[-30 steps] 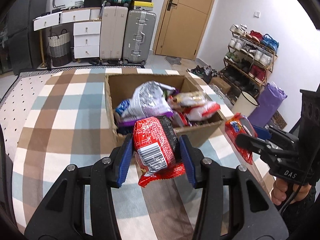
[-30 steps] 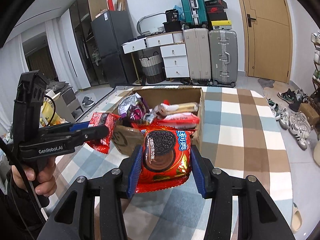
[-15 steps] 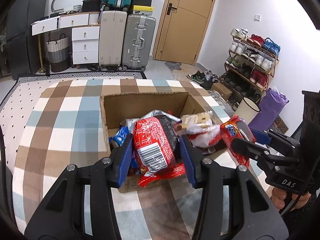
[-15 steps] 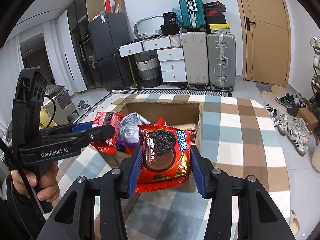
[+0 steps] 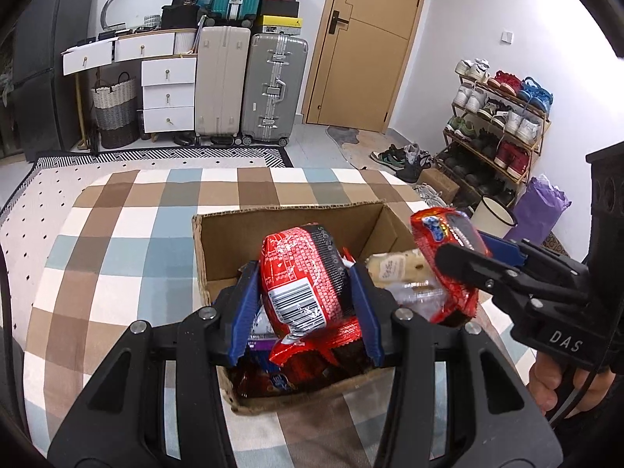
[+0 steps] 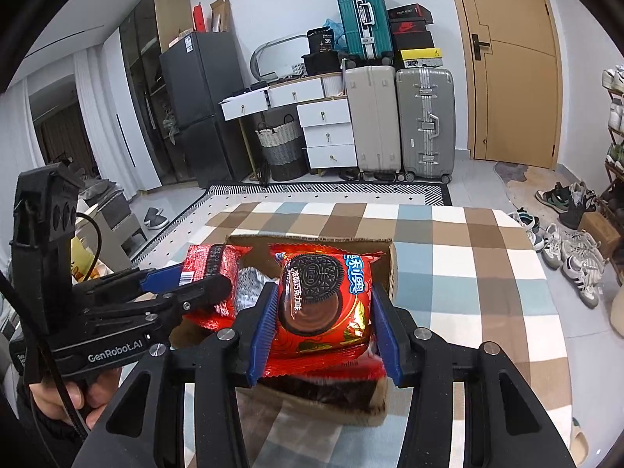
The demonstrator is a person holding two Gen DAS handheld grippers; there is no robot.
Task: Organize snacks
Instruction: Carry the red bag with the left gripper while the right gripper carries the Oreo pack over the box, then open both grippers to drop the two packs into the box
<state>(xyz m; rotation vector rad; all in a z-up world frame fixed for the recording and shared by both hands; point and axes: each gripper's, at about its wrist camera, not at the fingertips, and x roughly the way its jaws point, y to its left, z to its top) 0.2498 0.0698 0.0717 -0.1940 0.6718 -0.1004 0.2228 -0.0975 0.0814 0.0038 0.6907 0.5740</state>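
Left gripper (image 5: 306, 304): fingers clamped on red snack pack (image 5: 302, 277), above open box (image 5: 218, 241). Right gripper (image 6: 323, 327): fingers clamped on cookie pack (image 6: 323, 300), over same box on checked surface (image 5: 117, 234).

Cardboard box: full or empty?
Partly full. The cardboard box holds several snack packs, including a pale wrapped pack, with bare wall showing above them at the back.

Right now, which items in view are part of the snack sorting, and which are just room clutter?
In the job:
- cardboard box holding snacks
- red barcode packet, clamped in the left gripper
- Oreo packet, clamped in the right gripper
- snack packs in the box

Lying about:
- suitcases
- white drawers
- shoe rack
- woven basket
- fridge
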